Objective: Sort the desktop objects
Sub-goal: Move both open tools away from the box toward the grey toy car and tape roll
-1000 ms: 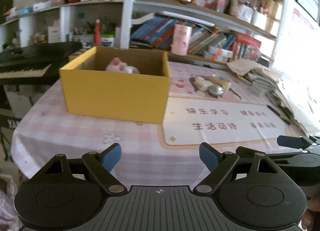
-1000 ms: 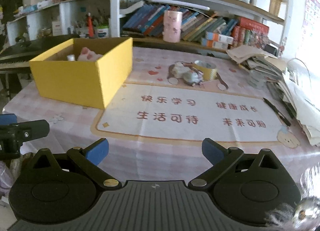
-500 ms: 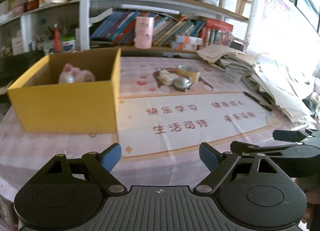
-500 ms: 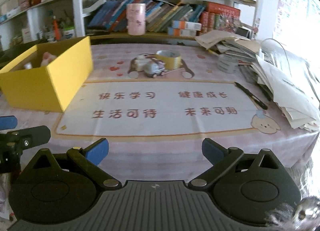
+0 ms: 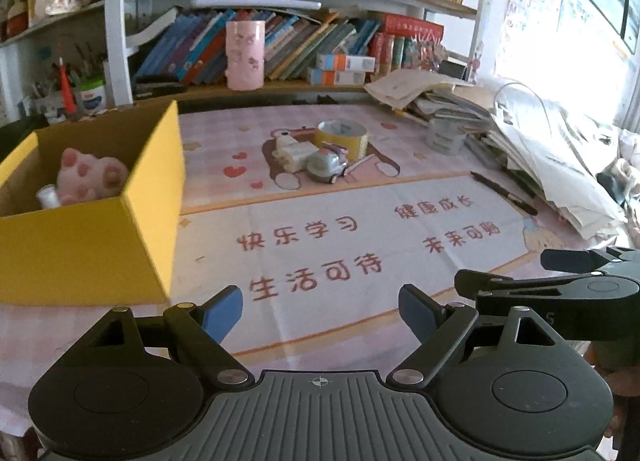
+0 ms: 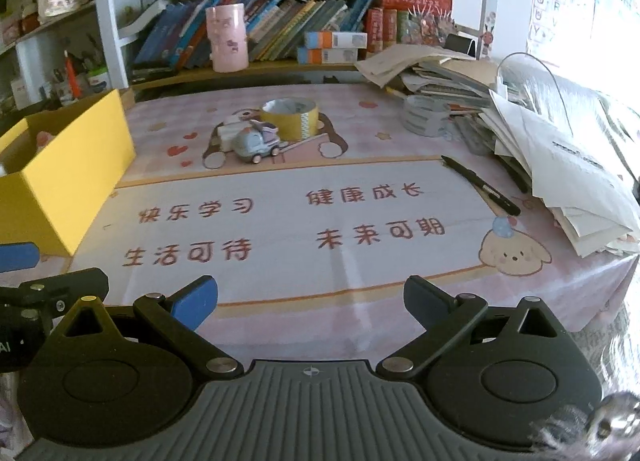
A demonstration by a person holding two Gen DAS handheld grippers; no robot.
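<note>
A yellow box (image 5: 132, 217) stands at the table's left and holds a pink plush toy (image 5: 90, 179) and a small white bottle (image 5: 48, 196). Far across the printed desk mat (image 5: 360, 237) sit a yellow tape roll (image 5: 342, 139), a grey toy car (image 5: 325, 167) and a small white box (image 5: 294, 151). In the right wrist view I see the tape roll (image 6: 291, 119), the toy car (image 6: 255, 145) and a black pen (image 6: 482, 189). My left gripper (image 5: 320, 311) is open and empty near the table's front edge. My right gripper (image 6: 310, 299) is open and empty too, to the left one's right.
A heap of papers and books (image 6: 552, 141) covers the table's right side, with stacked grey lids (image 6: 426, 117) beside it. Behind the table, a shelf (image 5: 280, 89) carries books and a pink cup (image 5: 245, 55). The yellow box (image 6: 72, 177) stands at the left.
Both grippers have swung to the right along the table's front edge. The yellow box has slid toward the left of both views and the paper heap has come into view. Jaws unchanged.
</note>
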